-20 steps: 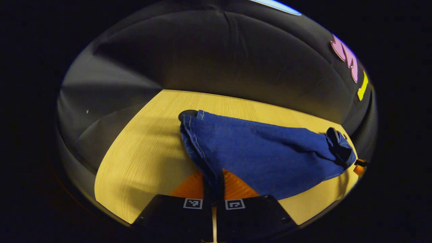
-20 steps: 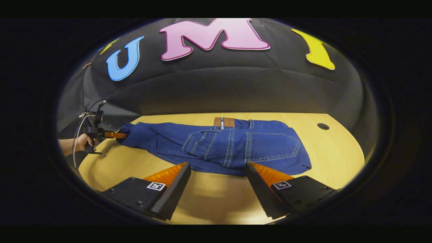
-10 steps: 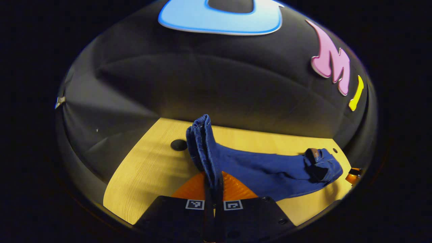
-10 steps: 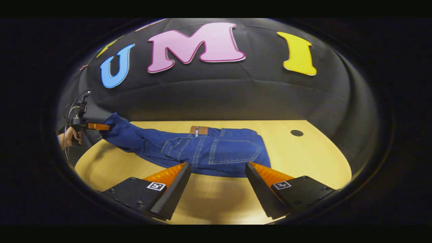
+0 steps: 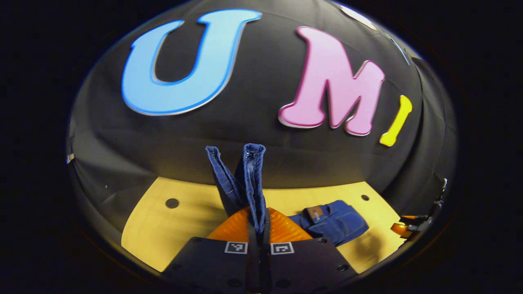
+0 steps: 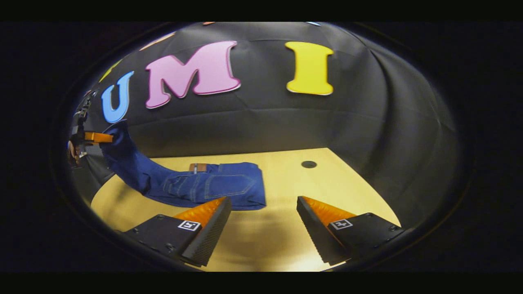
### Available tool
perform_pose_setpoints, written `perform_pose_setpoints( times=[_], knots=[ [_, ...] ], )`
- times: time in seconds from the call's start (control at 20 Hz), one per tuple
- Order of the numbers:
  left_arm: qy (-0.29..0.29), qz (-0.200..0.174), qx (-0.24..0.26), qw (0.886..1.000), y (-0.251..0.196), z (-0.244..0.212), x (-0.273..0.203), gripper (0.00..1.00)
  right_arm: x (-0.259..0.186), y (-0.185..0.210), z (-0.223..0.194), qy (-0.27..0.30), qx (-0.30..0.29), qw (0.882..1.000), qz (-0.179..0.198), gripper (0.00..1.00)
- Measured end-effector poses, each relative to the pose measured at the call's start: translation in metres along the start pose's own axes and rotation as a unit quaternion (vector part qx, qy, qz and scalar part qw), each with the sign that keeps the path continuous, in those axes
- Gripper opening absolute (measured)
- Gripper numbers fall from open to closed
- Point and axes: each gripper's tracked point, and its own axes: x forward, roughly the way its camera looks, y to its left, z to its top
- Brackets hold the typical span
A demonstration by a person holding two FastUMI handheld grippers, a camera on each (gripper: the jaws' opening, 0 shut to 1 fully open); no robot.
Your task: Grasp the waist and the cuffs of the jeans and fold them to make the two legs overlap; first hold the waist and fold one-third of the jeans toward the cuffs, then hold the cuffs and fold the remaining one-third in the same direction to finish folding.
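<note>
The blue jeans (image 6: 212,188) lie on the wooden table (image 6: 286,179), waist part folded over with a back pocket and a brown patch facing up. Their legs rise in an arc to the upper left, where my left gripper (image 6: 93,137) holds them high above the table. In the left gripper view my left gripper (image 5: 258,222) is shut on the two cuffs (image 5: 247,175), which stick up between its fingers; the folded waist part (image 5: 335,220) lies beyond on the right. My right gripper (image 6: 263,228) stands open over bare table, just right of the jeans, touching nothing.
A round hole (image 6: 309,164) is in the table to the right of the jeans, and another hole (image 5: 172,203) is at the left end. A hand (image 6: 73,149) holds the left gripper. My right gripper (image 5: 408,226) is at the table's far right edge.
My left gripper has lifted the cuffs from near the table to high above it, so the legs now hang in an arc. My right gripper has drifted right of the jeans, still open.
</note>
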Motion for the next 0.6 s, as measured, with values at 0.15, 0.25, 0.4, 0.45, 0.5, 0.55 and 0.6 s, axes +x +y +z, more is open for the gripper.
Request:
perform_pose_setpoints(
  times=[0.15, 0.25, 0.4, 0.45, 0.5, 0.55, 0.6],
  knots=[
    [0.003, -0.038, 0.027, 0.999, -0.079, 0.006, 0.015, 0.06, -0.010, -0.038, 0.002, -0.003, 0.022, 0.999, -0.024, 0.98],
    [0.013, -0.059, 0.045, 0.997, -0.126, 0.001, 0.028, 0.06, -0.017, -0.067, 0.005, -0.010, 0.032, 0.999, -0.042, 0.98],
    [0.032, -0.111, 0.047, 0.992, -0.204, -0.016, 0.052, 0.06, -0.029, -0.101, 0.008, -0.022, 0.049, 0.996, -0.071, 0.98],
    [0.042, -0.125, 0.048, 0.990, -0.224, -0.026, 0.062, 0.06, -0.034, -0.112, 0.007, -0.023, 0.054, 0.995, -0.080, 0.98],
    [0.054, -0.134, 0.050, 0.988, -0.237, -0.044, 0.075, 0.06, -0.039, -0.123, 0.004, -0.024, 0.057, 0.994, -0.089, 0.98],
    [0.067, -0.142, 0.053, 0.986, -0.249, -0.062, 0.086, 0.06, -0.047, -0.134, 0.001, -0.023, 0.060, 0.993, -0.098, 0.98],
    [0.078, -0.147, 0.054, 0.985, -0.254, -0.076, 0.095, 0.06, -0.053, -0.143, -0.001, -0.023, 0.063, 0.992, -0.106, 0.98]
  ],
)
